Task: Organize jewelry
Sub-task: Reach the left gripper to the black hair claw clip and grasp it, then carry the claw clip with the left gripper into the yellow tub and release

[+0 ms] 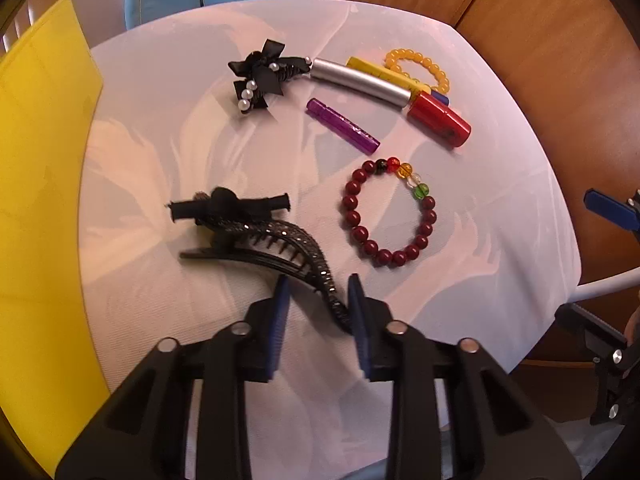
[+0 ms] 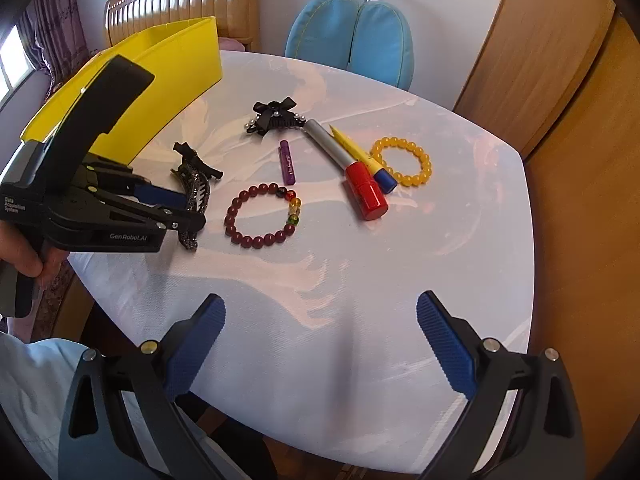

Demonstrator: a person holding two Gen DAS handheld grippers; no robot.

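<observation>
Jaws of left gripper point(image 1: 318, 304) narrowed around the black hair clip point(image 1: 256, 236), right gripper point(image 2: 320, 344) wide over bare table point(image 2: 360, 300) edge

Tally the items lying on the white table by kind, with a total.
Bead bracelets: 2 (dark red, yellow)
Hair clips: 2 (bow with pearls, rhinestone claw)
Tubes or pens: 3 (purple, silver-red, yellow-blue)
Total: 7

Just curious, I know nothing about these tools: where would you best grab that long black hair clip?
Grip the long black hair clip at its narrow studded tail, from its near end. The left hand-held gripper already straddles it; the bow end is bulkier.
</observation>
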